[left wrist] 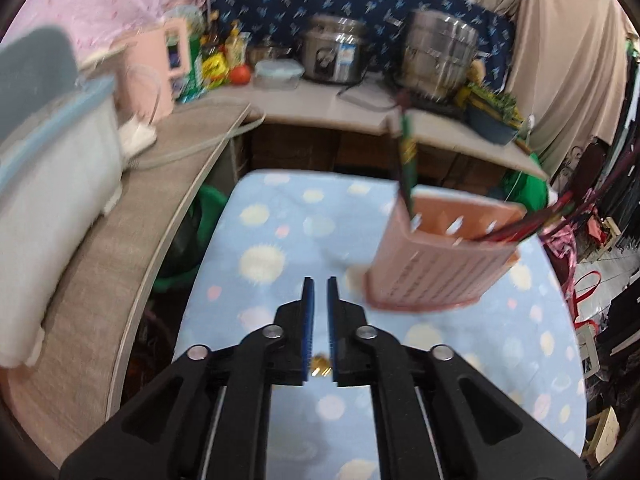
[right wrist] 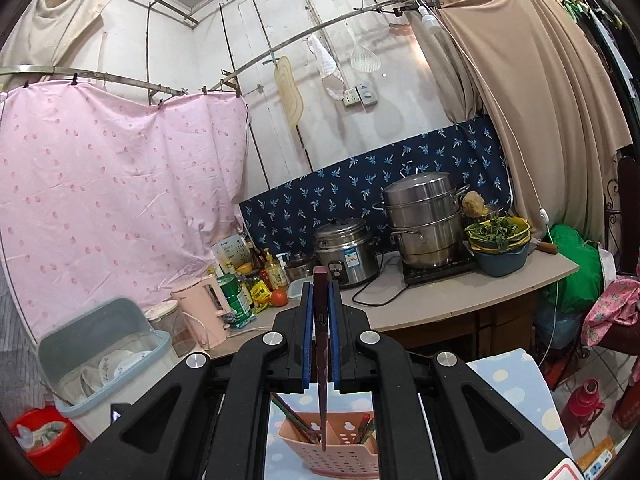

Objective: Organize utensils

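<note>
A pink perforated utensil holder (left wrist: 436, 252) stands on the blue dotted tablecloth (left wrist: 280, 240), to the right of and beyond my left gripper (left wrist: 320, 292). A green chopstick (left wrist: 408, 160) stands up in its left compartment, and red chopsticks (left wrist: 540, 216) lean out to the right. The left jaws stand slightly apart with nothing between the pads; a small gold item (left wrist: 322, 368) lies on the cloth below the gap. My right gripper (right wrist: 321, 292) is shut on a dark chopstick (right wrist: 321, 320) that hangs point-down over the holder (right wrist: 332, 448).
An L-shaped counter (left wrist: 100, 280) wraps the table's left and far sides. It carries a lidded dish box (left wrist: 52, 160), a pink kettle (left wrist: 156, 72), a rice cooker (left wrist: 336, 56), a steel steamer pot (left wrist: 440, 56) and a basin of greens (left wrist: 492, 116). A gap separates the table from the counter.
</note>
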A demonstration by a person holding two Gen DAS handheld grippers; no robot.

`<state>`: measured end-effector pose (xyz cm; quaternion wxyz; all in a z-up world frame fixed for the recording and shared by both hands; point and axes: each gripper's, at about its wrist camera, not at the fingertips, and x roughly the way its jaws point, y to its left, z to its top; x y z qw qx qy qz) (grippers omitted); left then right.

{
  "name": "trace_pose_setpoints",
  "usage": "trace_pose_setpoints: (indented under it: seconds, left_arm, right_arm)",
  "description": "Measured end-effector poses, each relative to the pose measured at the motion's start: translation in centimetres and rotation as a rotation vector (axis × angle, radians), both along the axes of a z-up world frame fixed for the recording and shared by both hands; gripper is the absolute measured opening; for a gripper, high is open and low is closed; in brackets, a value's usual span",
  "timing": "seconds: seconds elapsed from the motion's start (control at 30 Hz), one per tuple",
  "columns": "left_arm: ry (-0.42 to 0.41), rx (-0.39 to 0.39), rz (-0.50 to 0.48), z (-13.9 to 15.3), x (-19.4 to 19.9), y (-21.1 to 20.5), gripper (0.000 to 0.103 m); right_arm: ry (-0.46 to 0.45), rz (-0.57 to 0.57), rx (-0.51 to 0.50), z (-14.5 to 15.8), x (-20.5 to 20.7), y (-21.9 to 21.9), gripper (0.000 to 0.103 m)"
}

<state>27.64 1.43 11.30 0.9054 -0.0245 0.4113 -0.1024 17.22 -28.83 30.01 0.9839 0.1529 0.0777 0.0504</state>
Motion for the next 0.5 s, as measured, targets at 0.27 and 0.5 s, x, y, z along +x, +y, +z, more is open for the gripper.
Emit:
trace_pose_setpoints:
  seconds: [0.27, 0.5]
  left_arm:
    - [0.125, 0.047, 0.005, -8.7, -1.1, 4.6, 0.026]
    - [0.181, 0.017, -0.081, -12.8, -1.4, 4.9, 0.026]
  right_arm:
    - [0.029, -0.026, 0.011, -1.2, -4.7, -0.4, 0.007]
    - [0.134, -0.037, 0.046, -4.7, -6.0, 0.1, 0.007]
